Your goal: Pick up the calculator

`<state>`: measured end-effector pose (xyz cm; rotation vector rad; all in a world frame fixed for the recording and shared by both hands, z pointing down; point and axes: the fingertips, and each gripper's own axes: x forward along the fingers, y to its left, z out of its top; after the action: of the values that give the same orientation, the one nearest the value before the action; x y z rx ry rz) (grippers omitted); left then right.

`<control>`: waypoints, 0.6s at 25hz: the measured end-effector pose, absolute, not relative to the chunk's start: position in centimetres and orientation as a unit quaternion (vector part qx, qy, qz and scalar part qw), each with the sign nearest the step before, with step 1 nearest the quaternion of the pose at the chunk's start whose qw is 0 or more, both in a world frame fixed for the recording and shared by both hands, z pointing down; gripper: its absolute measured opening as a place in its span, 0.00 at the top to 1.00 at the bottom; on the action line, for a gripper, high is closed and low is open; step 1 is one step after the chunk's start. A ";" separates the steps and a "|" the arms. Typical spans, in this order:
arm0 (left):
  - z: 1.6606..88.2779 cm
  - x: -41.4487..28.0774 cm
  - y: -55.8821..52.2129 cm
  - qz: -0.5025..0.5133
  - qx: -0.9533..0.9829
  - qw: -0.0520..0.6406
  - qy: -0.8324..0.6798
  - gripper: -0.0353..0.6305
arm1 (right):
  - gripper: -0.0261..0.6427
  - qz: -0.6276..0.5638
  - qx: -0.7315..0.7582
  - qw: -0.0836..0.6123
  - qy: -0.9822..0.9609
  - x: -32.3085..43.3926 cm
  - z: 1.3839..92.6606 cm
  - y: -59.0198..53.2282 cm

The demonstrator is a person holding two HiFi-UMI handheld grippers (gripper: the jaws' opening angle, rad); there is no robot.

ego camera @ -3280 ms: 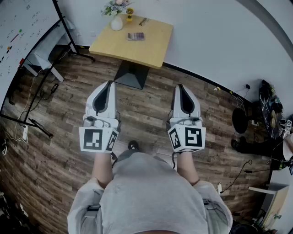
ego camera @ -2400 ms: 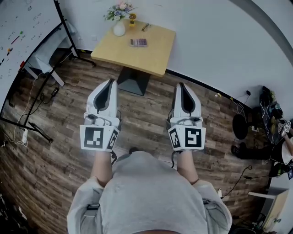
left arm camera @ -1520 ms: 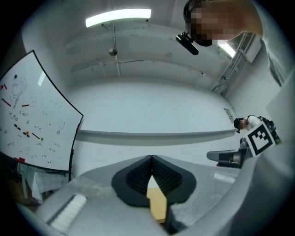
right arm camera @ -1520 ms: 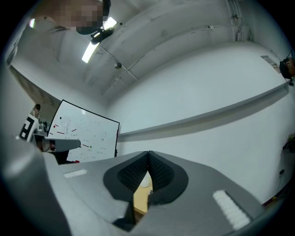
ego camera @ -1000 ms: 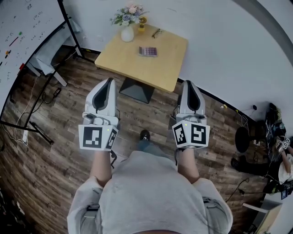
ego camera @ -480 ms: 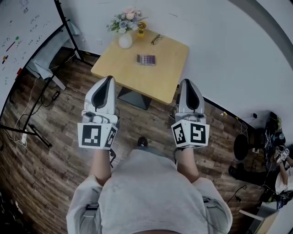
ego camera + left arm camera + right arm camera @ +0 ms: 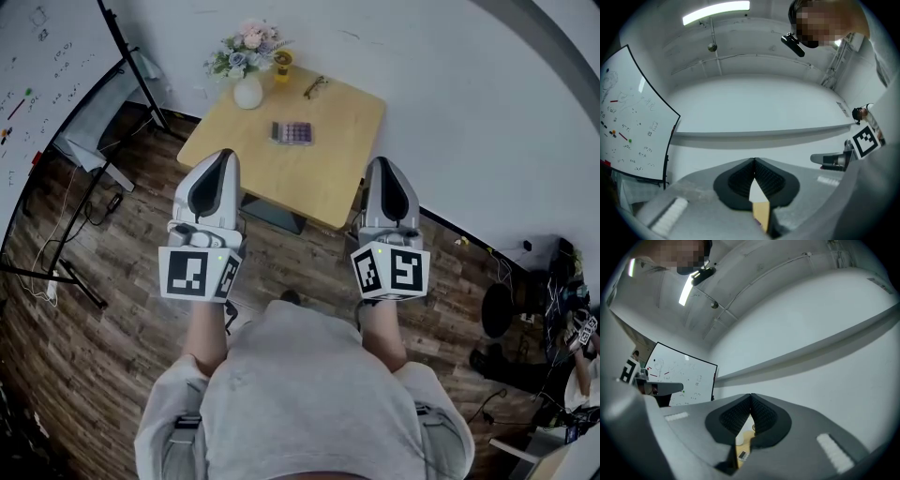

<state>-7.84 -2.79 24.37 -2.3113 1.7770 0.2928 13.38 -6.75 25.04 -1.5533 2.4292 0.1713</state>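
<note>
The left tool [image 7: 222, 155] and right tool [image 7: 380, 162] cover parts of the desk's [image 7: 323, 178] near edge. The calculator's [image 7: 292, 132] keys are too small to read. The whiteboard [image 7: 42, 66], far left, is cut off by the picture's edge.

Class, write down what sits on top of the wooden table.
On the table: a calculator, a white vase of flowers, a small yellow object and a pair of glasses. The left gripper and right gripper cover parts of its near edge.
</note>
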 end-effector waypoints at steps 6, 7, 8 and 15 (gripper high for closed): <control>24.8 -6.4 -4.3 0.092 -0.780 0.107 0.610 0.94 | 0.96 0.046 -0.525 0.130 0.840 14.6 26.0 -8.8; 25.0 -6.5 -4.6 0.089 -0.779 0.105 0.612 0.94 | 0.96 0.043 -0.524 0.129 0.841 14.6 26.2 -9.3; 25.3 -6.6 -4.9 0.087 -0.778 0.103 0.614 0.94 | 0.96 0.040 -0.522 0.129 0.842 14.4 26.4 -9.7; 26.2 -6.8 -7.1 0.075 -0.778 0.092 0.617 0.94 | 0.96 0.025 -0.516 0.123 0.848 13.7 27.7 -11.9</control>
<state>-6.83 -7.12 26.20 -2.3099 1.8333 0.2225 13.66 -11.93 27.68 -1.5048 2.4730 0.0724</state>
